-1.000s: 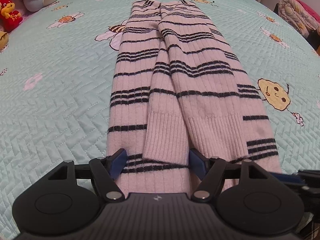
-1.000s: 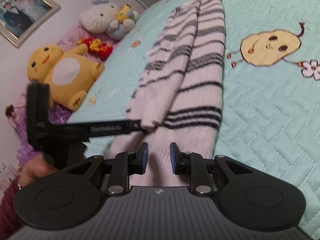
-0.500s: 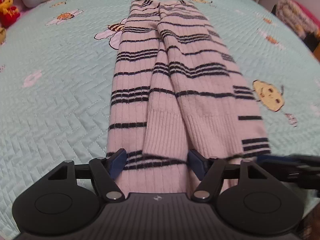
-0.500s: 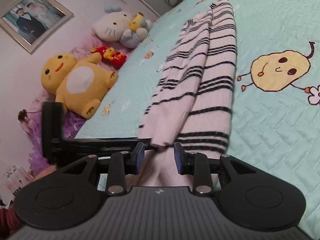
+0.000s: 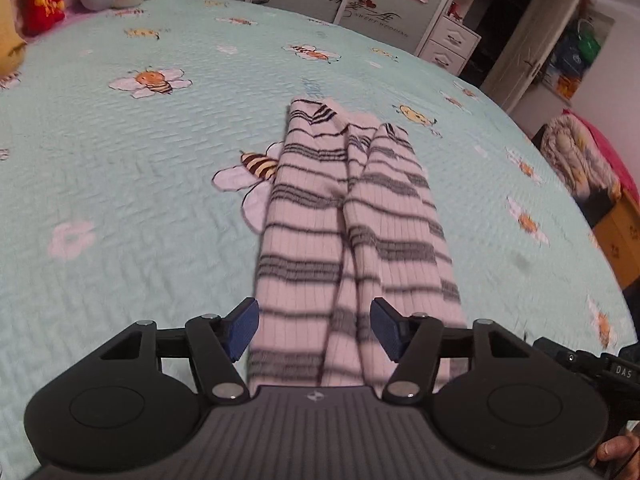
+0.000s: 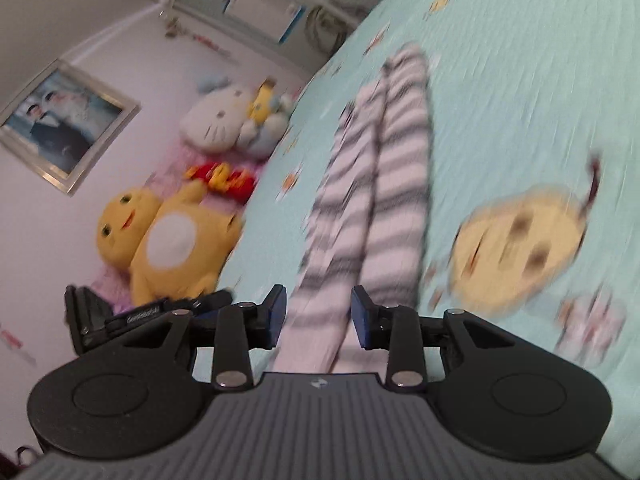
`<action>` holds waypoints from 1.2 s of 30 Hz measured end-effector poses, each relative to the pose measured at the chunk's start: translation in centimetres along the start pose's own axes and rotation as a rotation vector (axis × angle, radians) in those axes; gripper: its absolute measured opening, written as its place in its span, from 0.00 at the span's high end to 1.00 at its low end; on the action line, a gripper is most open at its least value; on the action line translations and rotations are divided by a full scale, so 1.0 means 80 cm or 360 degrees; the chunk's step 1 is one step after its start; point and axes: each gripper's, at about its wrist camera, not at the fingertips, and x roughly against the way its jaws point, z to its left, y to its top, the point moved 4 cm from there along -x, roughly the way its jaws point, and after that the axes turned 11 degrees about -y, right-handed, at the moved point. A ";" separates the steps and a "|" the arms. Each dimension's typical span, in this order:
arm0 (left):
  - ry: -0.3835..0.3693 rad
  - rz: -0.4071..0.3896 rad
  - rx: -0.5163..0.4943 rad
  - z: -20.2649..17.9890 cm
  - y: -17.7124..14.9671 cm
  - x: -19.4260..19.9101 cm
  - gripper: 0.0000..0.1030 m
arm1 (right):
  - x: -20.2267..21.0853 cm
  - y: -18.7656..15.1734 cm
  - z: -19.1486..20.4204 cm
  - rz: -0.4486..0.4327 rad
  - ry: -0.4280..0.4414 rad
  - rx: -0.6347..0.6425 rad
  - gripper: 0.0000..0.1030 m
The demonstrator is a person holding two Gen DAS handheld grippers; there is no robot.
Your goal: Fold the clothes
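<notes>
Okay, the striped sweater (image 5: 344, 240) lies flat on the bed (image 5: 120, 200), running from 6 o'clock up toward 12 in your left view. It's already a narrow strip, with both sleeves laid in over the body. So the lengthwise folds look done. What's left is the cross fold, bringing the near hem up to the far end. That's my read, not something shown.

Left tongs (image 5: 314, 330) are spread and have just been closing. The near hem sits between the pads with no clear pinch. They angle down over the hem at 6 o'clock.

Right tongs (image 6: 318, 314) are also spread and have just been opening. A strip of sweater lies between them, not visibly squeezed. They sit flatter and rolled, so the bed slants in that view, which is blurred. Plush toys (image 6: 168, 240) are at 9 o'clock there, well off the sweater.
</notes>
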 end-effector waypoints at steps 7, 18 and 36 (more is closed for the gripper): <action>-0.0181 0.0009 -0.0041 -0.019 0.041 -0.064 0.49 | -0.057 0.055 0.020 -0.0005 0.0221 -0.0037 0.63; -0.0550 0.0238 -0.0086 -0.005 0.081 -0.153 1.00 | -0.163 0.109 0.021 0.0159 0.0188 0.0006 0.74; -0.0396 0.0415 -0.0247 0.024 0.063 -0.178 0.97 | -0.181 0.089 0.000 0.0326 -0.0040 0.0208 0.98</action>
